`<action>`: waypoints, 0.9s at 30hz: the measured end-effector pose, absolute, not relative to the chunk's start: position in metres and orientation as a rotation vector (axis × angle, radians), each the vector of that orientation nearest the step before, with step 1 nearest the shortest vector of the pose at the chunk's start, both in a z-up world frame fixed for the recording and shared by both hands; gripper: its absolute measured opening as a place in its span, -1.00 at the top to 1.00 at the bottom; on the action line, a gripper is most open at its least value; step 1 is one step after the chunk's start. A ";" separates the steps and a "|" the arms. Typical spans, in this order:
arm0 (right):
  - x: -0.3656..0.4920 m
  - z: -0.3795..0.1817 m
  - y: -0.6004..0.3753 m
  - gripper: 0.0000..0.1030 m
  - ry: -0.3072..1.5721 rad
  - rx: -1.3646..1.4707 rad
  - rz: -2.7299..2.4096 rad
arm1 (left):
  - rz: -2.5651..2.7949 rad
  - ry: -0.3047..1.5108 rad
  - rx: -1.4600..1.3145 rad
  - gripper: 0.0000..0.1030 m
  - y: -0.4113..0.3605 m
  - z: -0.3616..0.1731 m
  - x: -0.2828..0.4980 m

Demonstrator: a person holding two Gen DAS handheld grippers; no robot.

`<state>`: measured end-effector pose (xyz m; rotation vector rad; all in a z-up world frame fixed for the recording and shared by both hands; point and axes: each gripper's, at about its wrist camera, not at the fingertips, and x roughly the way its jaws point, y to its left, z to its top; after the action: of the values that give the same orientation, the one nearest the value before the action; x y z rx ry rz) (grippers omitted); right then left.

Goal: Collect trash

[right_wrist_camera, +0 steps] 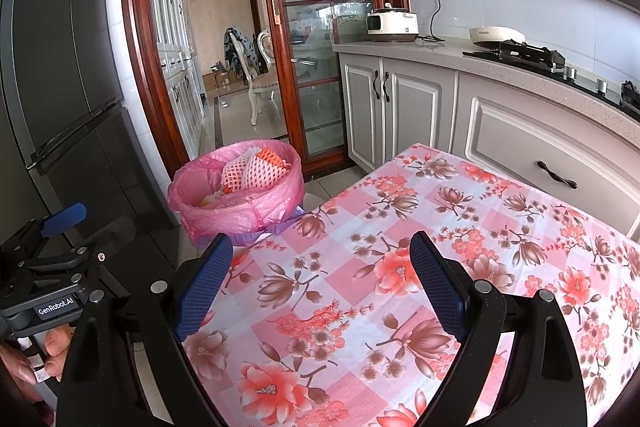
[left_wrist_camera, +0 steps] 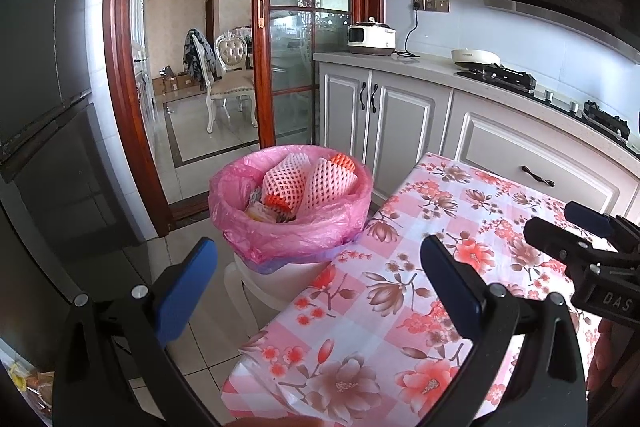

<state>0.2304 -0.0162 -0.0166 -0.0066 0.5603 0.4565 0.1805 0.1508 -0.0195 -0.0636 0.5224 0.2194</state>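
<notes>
A white bin with a pink liner (left_wrist_camera: 292, 227) (right_wrist_camera: 240, 203) stands on the floor by the table's far left corner. Inside it lie white foam fruit nets (left_wrist_camera: 316, 183) (right_wrist_camera: 250, 169) and orange ones. My left gripper (left_wrist_camera: 320, 275) hangs open above the table's left edge, just short of the bin, holding nothing. The right gripper (right_wrist_camera: 320, 271) is open over the floral tablecloth (right_wrist_camera: 400, 267) (left_wrist_camera: 400, 287), with nothing between its blue pads. Each gripper appears at the edge of the other's view.
A dark fridge (right_wrist_camera: 52, 87) stands to the left. White cabinets (right_wrist_camera: 400, 115) and a counter with a rice cooker (right_wrist_camera: 392, 21), a pan and a gas hob run along the right. A wood-framed glass sliding door (right_wrist_camera: 316, 47) stands open onto a dining room.
</notes>
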 end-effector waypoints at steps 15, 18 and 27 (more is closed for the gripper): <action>0.228 -0.018 -0.014 -0.65 0.554 -0.004 0.466 | 0.218 0.526 -0.054 -0.91 0.153 -0.021 0.180; 0.226 -0.017 -0.014 -0.65 0.547 -0.001 0.473 | 0.213 0.522 -0.053 -0.91 0.153 -0.020 0.180; 0.226 -0.016 -0.015 -0.65 0.544 -0.002 0.478 | 0.210 0.521 -0.052 -0.91 0.153 -0.020 0.179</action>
<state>0.2260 -0.0147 -0.0161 -0.0019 0.5437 0.4779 0.1788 0.1532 -0.0200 -0.0518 0.5215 0.2105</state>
